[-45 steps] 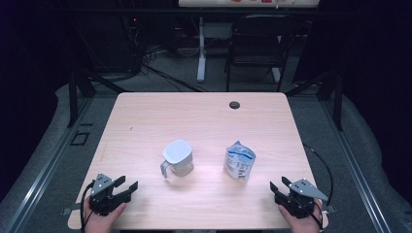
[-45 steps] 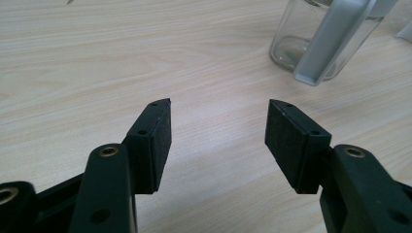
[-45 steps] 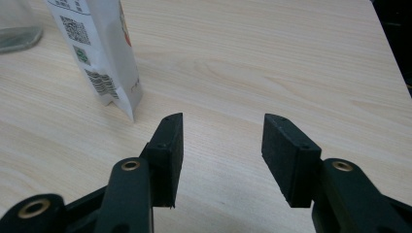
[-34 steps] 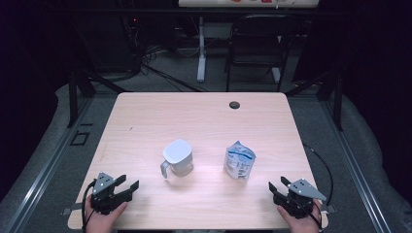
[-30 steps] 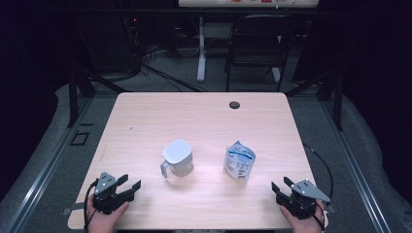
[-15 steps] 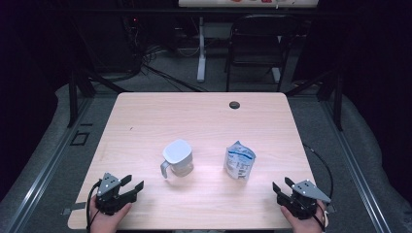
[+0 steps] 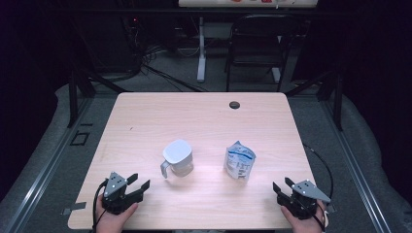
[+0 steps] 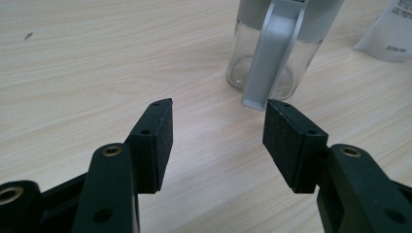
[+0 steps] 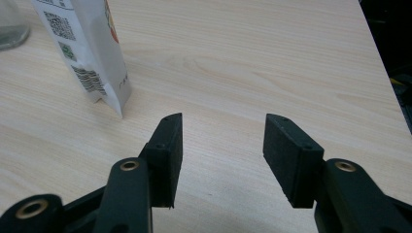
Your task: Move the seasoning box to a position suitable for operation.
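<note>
— Jaws on both grippers?
— Spread wide, holding nothing: left gripper (image 7: 130,187) near the lidded glass pitcher (image 7: 177,158) mid-bench, right gripper (image 7: 284,186) near the standing pouch (image 7: 239,160), right of it.

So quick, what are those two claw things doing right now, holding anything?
Left gripper: open, holding nothing, aimed at the jug.
Right gripper: open, holding nothing, near the pouch.
</note>
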